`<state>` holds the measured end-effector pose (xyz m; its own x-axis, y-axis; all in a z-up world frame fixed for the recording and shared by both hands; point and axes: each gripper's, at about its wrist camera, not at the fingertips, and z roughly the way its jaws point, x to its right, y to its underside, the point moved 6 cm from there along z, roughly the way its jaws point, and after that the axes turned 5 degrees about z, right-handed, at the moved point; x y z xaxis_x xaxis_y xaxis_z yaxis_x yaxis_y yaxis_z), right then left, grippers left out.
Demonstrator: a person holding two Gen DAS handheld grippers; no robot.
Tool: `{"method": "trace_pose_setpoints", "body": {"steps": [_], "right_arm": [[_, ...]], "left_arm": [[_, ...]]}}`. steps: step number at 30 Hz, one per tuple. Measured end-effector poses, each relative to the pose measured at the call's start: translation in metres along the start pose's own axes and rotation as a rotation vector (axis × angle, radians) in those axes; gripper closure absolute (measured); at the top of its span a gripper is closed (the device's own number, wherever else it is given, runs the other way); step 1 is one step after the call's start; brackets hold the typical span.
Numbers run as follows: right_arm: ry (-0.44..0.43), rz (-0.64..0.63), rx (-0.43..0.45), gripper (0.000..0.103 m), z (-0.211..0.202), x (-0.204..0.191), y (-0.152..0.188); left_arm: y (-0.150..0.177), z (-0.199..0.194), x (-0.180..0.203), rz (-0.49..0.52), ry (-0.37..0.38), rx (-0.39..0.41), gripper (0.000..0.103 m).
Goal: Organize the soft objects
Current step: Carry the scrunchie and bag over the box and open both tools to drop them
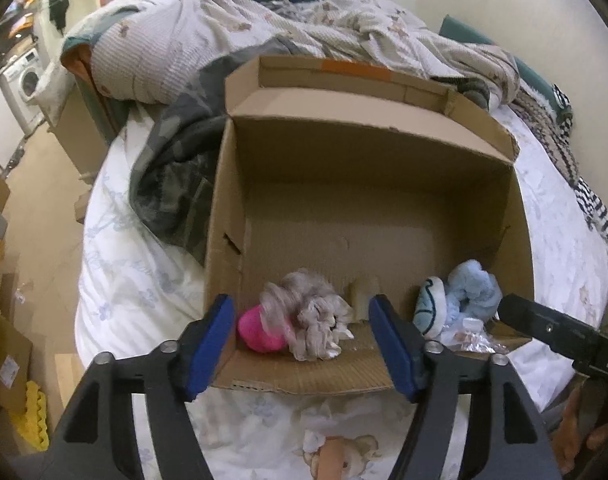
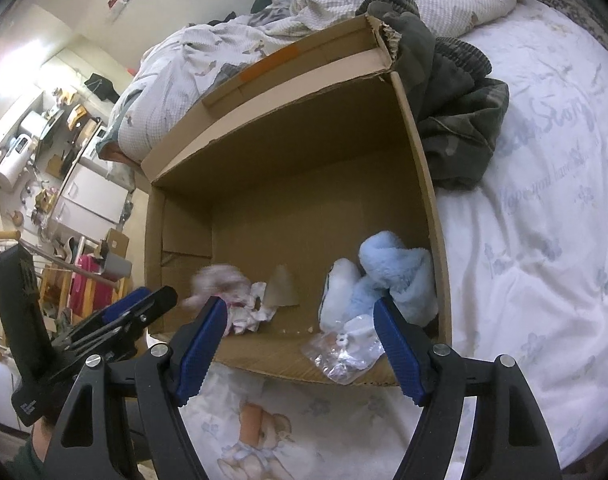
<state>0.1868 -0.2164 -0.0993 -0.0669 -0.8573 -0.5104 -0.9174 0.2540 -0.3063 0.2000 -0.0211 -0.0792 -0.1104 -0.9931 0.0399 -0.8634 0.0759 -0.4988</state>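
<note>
A: So, what writing could you read around the cardboard box (image 1: 368,168)?

B: Pale script on the bedsheet (image 2: 544,184) beside the box; you could make out "Hope you have", the rest too faint. The black handle near the box's corner showed the letters "DA", cut off at the picture's edge.

A: And what did your box hold?

B: By its near wall, a pink plush (image 1: 260,330) lay under a grey fluffy toy (image 1: 304,312), blurred in the right wrist view. In the box's other near corner sat a light blue plush (image 2: 396,276) against a white one (image 2: 338,292), with a crinkled clear plastic bag (image 2: 344,352) on the near flap.

A: Your grippers?

B: Your left gripper (image 1: 302,344) stood released over the box's near edge, grasping nothing. Your right gripper (image 2: 300,348) was likewise spread, empty, above the bag.
</note>
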Motion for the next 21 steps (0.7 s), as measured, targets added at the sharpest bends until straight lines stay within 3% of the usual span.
{"method": "trace_pose_setpoints", "body": {"steps": [21], "right_arm": [[0.043, -0.012, 0.002, 0.023, 0.003, 0.0, 0.002]], "left_arm": [[0.004, -0.011, -0.002, 0.004, 0.025, 0.008, 0.035]]}}
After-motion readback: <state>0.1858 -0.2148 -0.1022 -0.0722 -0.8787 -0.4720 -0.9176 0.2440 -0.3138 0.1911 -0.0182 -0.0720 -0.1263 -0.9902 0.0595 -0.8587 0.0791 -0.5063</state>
